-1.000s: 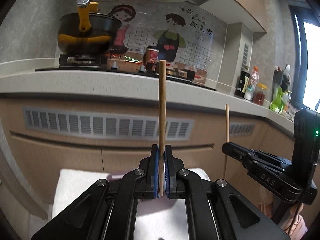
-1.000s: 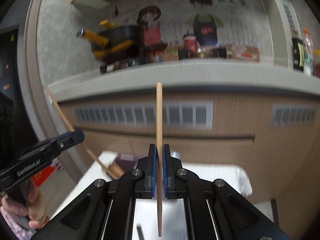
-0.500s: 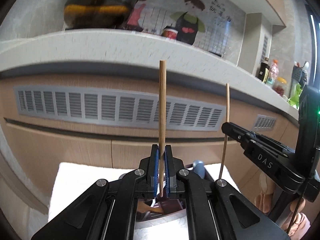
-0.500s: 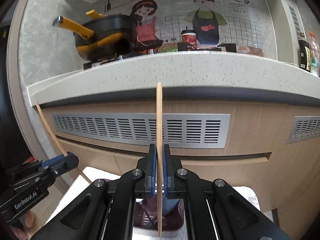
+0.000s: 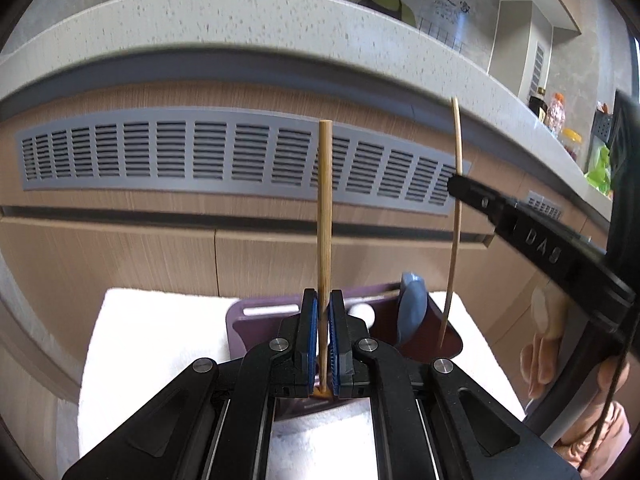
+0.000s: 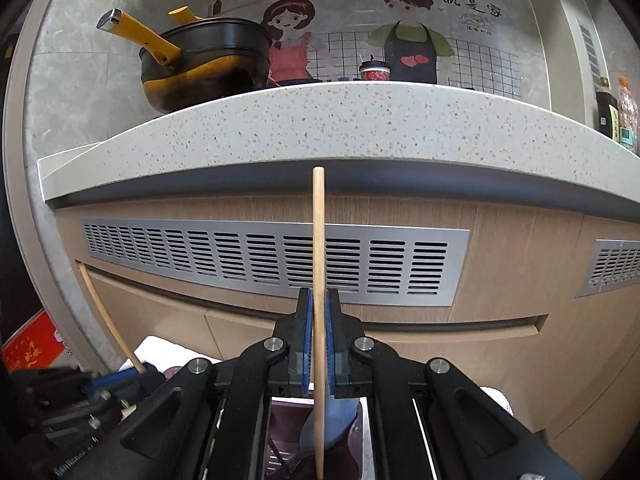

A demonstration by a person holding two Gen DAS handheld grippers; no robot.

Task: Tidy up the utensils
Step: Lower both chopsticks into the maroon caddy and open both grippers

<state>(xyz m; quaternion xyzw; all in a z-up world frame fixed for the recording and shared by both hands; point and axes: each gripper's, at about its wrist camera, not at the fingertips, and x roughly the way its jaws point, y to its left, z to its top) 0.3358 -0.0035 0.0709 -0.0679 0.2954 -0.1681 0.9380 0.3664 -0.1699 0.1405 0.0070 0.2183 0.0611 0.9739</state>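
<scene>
The left gripper [image 5: 324, 344] is clamped on a wooden chopstick [image 5: 325, 216], which stands upright between its blue pads with its lower end just below them. The right gripper [image 6: 318, 344] is likewise closed on a second chopstick [image 6: 319, 280], also upright. In the left wrist view this second chopstick [image 5: 454, 240] shows at the right, its lower tip reaching down into the purple utensil holder [image 5: 256, 324]. The holder sits on a white towel [image 5: 160, 340] and also contains a blue spoon [image 5: 412, 308], propped against its right side, and a white rounded piece that cannot be identified. Beyond the towel stands a wooden cabinet front with a grey vent grille [image 6: 272, 260] under a speckled countertop [image 6: 320, 124]. A black and yellow pot [image 6: 204, 64] sits on the far left of the counter.
</scene>
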